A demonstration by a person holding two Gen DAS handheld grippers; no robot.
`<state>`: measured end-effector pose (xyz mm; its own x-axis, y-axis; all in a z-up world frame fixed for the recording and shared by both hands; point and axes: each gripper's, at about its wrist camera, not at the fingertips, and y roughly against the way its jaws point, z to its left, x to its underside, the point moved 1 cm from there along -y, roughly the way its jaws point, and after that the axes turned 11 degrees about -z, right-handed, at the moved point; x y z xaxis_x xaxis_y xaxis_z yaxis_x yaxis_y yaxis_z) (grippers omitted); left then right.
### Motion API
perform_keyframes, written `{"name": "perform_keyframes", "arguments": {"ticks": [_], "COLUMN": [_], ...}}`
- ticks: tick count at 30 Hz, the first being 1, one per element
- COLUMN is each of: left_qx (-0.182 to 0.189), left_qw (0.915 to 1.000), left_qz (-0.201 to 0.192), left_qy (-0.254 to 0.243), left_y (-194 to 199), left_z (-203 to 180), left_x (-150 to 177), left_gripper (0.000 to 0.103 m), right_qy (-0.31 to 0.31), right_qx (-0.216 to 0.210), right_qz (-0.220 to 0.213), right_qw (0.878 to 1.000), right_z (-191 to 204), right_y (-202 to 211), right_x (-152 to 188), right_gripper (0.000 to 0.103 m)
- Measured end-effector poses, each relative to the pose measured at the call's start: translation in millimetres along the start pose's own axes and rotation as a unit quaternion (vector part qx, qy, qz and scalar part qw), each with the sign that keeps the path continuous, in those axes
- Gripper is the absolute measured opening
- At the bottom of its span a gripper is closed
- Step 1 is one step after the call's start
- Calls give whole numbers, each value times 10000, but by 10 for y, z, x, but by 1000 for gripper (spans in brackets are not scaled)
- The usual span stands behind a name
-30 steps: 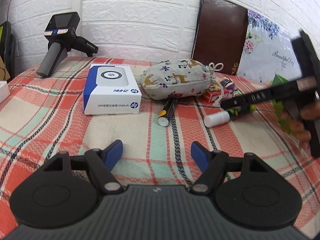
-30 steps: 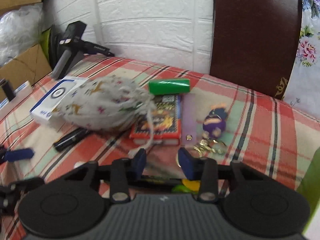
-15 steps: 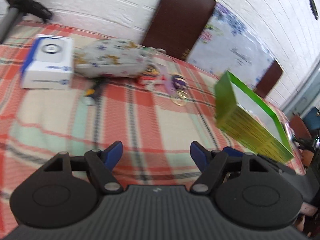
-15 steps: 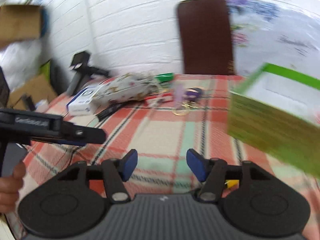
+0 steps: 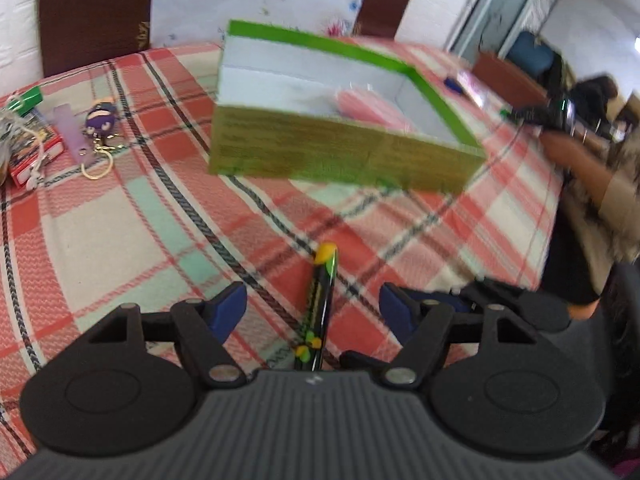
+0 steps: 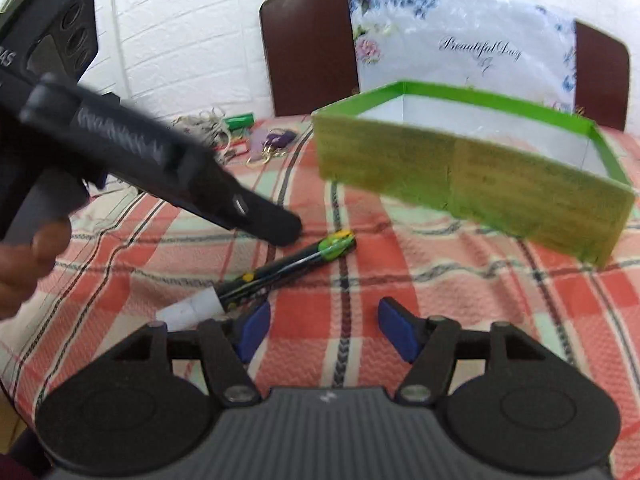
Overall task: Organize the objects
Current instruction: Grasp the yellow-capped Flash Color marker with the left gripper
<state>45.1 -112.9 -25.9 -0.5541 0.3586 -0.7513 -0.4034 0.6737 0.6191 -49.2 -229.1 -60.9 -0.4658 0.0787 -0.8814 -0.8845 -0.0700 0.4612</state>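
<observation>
Your left gripper (image 5: pixel 313 312) has its jaws apart and closing. The black pen (image 5: pixel 320 304) with the yellow and green end lies on the cloth in the gap between the blue pads (image 5: pixel 230 308), pointing away from the camera; neither pad touches it. Your right gripper (image 6: pixel 325 330) has its jaws apart and opening, with only bare cloth between them. In that view the same pen lies just ahead and to the left of the jaws, its white cap (image 6: pixel 188 312) close beside the left pad, its coloured end aimed at the box.

The green box (image 5: pixel 344 156) sits open-topped beyond the pen, well apart from both sets of jaws. Its inside is white, and something pink (image 5: pixel 370 110) lies in it; motion blur prevents identifying it.

The checked tablecloth (image 5: pixel 120 216) covers the whole work surface. At its far left edge in the left wrist view lie a purple keychain figure (image 5: pixel 102 120), a lilac strip (image 5: pixel 72 130), a red packet (image 5: pixel 32 156) and a small green item (image 5: pixel 30 98), grouped near each other. Your hand (image 6: pixel 24 264) holding the left gripper's body fills the left side of the right wrist view. A brown chair back (image 6: pixel 310 52) stands against the white brick wall (image 6: pixel 192 32).
</observation>
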Motion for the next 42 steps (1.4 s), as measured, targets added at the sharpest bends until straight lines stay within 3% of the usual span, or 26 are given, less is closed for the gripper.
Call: {"name": "perform_keyframes", "arguments": {"ticks": [2,3,5,6,10,13,16,20,22,24,28,33,35,37,39,42], "left_qx": [-262,-387,-610,-703,-1102,-1590,-1696,-1909,-1823,-1817,-1705,-1776,-1799,-1716,-1631,-1526], "left_qw": [9985,9975,9948,9949,9926,9807,9711,9657,9666,9681,9730,9775,9790,9804,9813,9807], "left_qz": [372,388,417,419,182,-77,-234,-268,-220,-265,-314,-74,110,248,328,282], "left_qy": [-294,-448,-698,-594,475,1136,1661,1741,1789,1703,1525,1138,957,936,970,1187], "left_y": [-163,-189,-211,-211,-90,97,214,273,277,348,410,330,272,224,198,163], "left_z": [-86,-102,-104,-27,515,891,1126,1243,1305,1343,1345,1294,1288,1293,1283,1240], "left_x": [49,62,36,4,-74,-21,35,28,-16,-75,-172,-268,-263,-231,-185,-111], "left_gripper": [53,49,27,18,18,18,21,24,38,43,43,43,43,38,37,37], "right_qy": [259,361,526,630,1001,1301,1486,1590,1617,1493,1221,1084,1127,1340,1496,1512], "right_qx": [-131,-257,-522,-645,-913,-1012,-1182,-1249,-1239,-1288,-1395,-1031,-958,-1079,-1092,-1035], "right_qz": [-20,-27,-46,-50,-99,-179,-111,-72,-65,-127,-268,40,129,130,147,96], "right_qw": [9996,9990,9972,9959,9907,9862,9817,9793,9790,9803,9823,9887,9889,9850,9826,9830], "right_z": [59,109,231,306,559,759,975,1185,1250,1251,1261,1410,1404,1380,1304,1158], "right_y": [-13,-19,-44,-74,-313,-552,-786,-983,-1011,-998,-996,-1363,-1439,-1372,-1284,-1187], "right_x": [-1,4,8,5,-49,-142,-224,-284,-288,-318,-416,-483,-456,-460,-449,-386], "right_gripper": [69,69,69,69,81,81,83,87,87,85,86,88,82,50,37,33]}}
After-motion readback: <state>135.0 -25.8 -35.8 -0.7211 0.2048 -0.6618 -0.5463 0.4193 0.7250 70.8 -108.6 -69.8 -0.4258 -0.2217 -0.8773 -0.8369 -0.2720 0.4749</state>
